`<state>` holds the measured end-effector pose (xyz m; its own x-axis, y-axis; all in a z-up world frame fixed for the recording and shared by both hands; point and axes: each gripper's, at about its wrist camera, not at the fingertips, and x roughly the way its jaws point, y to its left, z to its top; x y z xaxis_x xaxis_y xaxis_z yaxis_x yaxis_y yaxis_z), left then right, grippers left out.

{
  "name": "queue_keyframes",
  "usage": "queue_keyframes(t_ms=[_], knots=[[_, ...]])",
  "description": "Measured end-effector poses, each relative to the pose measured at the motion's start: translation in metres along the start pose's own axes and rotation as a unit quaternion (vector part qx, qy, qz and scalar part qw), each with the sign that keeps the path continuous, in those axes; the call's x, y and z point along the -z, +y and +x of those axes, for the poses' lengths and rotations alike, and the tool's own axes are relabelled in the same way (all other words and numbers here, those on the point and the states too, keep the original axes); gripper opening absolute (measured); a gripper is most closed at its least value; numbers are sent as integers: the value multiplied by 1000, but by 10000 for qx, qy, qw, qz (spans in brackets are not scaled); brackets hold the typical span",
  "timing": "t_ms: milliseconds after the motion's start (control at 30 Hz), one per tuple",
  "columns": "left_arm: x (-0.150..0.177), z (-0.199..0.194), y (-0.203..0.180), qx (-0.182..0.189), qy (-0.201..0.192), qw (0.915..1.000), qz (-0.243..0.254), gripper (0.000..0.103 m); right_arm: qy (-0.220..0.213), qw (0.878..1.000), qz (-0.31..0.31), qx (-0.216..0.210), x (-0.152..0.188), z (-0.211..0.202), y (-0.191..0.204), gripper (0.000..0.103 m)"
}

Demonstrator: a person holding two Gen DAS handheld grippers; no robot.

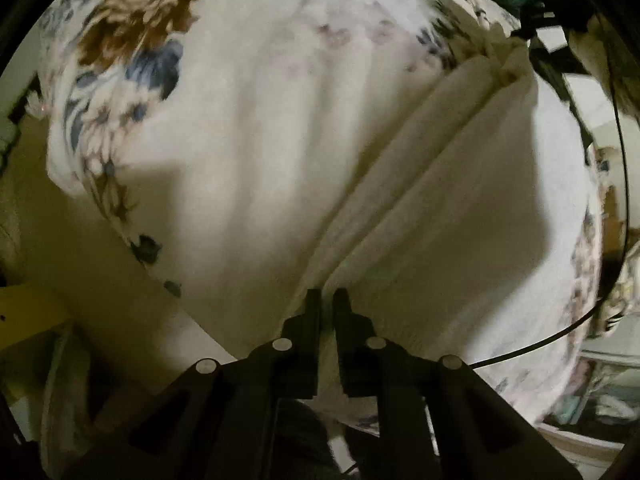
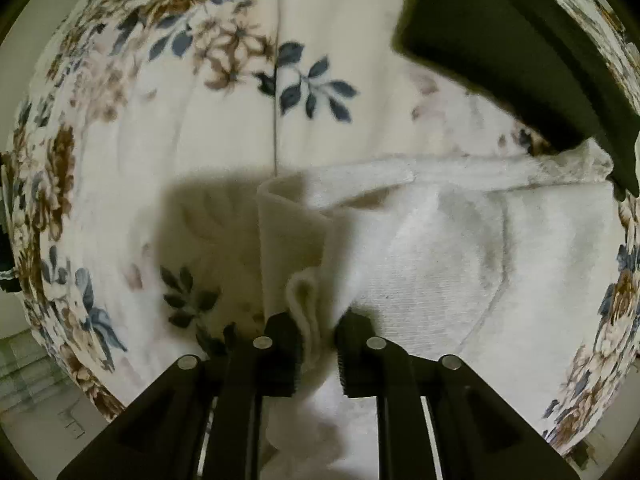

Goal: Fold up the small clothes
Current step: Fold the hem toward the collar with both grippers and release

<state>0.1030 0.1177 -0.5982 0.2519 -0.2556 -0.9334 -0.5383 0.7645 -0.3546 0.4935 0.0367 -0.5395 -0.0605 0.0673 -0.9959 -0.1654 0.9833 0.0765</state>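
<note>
Left gripper (image 1: 327, 300): two black fingers nearly together, clamped on a thin edge of the white cloth (image 1: 420, 200) at the bottom centre of the left wrist view.
Right gripper (image 2: 318, 330): two black fingers with a narrow gap, pinched on a bunched, looped edge of the cloth (image 2: 420, 248) (the loop stands up between the fingertips).
Cloth, count: one white, fleecy piece visible in each view; whether both views show the same piece cannot be told.
Cloth, position: lying on the floral cover (image 2: 132, 128). In the left view it runs from the fingertips up and to the right, with about three long parallel folds. In the right view it spreads rightward from the fingertips, with one flap turned up at its left end and a curved seam across its middle.
Floral cover (image 1: 132, 40): one cream surface printed with brown flowers and blue-grey leaves; one straight seam runs down its centre in the right view.
Dark cloth (image 2: 520, 52): one dark green piece at upper right of the right view, lying on the cover, its lower end touching or overlapping the white cloth's far corner.
Cable (image 1: 568, 328): one thin black line curving along the right side of the left view.
Image quality: both views slightly blurred.
</note>
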Motion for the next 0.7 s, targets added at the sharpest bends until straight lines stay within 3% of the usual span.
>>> queue_keyframes(t_ms=[133, 367, 433, 500, 700], knots=[[-1, -9, 6, -79, 84, 9999, -46, 36, 123, 9973, 52, -720, 7, -10, -6, 60], [-14, -53, -15, -49, -95, 9999, -33, 42, 157, 9793, 112, -2015, 64, -53, -50, 73], [-28, -63, -36, -29, -202, 9997, 148, 50, 105, 9749, 266, -2209, 83, -59, -75, 75], [-45, -70, -61, 37, -320, 9989, 354, 59, 36, 9719, 501, -2299, 100, -63, -111, 75], [-140, -62, -160, 287, -784, 9889, 1229, 65, -185, 9642, 1506, -2177, 128, -63, -228, 75]])
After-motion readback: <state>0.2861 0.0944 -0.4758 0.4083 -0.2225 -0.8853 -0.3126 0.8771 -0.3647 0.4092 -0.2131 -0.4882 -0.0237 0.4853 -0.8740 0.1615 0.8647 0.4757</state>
